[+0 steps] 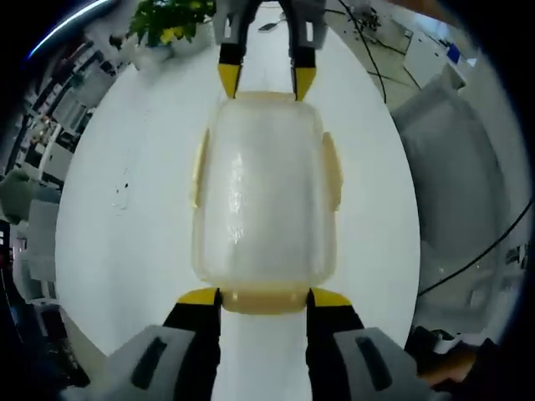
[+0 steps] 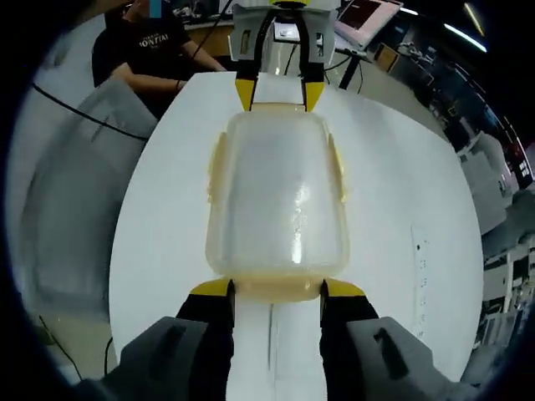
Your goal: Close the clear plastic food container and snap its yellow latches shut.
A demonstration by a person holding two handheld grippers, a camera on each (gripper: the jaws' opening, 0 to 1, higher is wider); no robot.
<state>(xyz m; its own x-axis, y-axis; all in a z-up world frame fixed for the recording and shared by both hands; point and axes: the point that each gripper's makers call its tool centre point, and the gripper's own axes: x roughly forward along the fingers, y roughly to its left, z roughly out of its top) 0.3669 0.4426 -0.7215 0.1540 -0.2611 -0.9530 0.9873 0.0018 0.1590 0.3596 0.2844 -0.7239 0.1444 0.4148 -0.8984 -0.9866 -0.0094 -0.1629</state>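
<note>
- Nearest the lens in the left gripper view, the left gripper (image 1: 263, 299) is seen with its jaws spread apart, one yellow tip at each corner of the near end latch (image 1: 264, 298) of the container (image 1: 263, 196). Nothing is clamped between them.
- The right gripper (image 2: 276, 290) is set the same way in the right gripper view: jaws apart, tips flanking the latch at its own end (image 2: 277, 289), no grasp made.
- Each gripper is also visible at the far end of the container in the other's view, so the container is bracketed end to end.
- The container is placed at the middle of the white tabletop (image 1: 125, 209), well clear of its edges, with the lid already seated on the base.
- Side latches (image 1: 333, 171) are seen folded along the long walls; whether they are fully snapped cannot be told.
- Step in hand, as judged: lid closure is done and the end latches are being addressed.
- Next move, as judged: each end latch is to be pressed down and inward against the wall until it seats, with the opposite gripper used as a brace so the container is not pushed along the tabletop.
- A person (image 2: 146, 50) is seated beyond the far edge, and a plant (image 1: 171, 21) stands near the opposite end.
</note>
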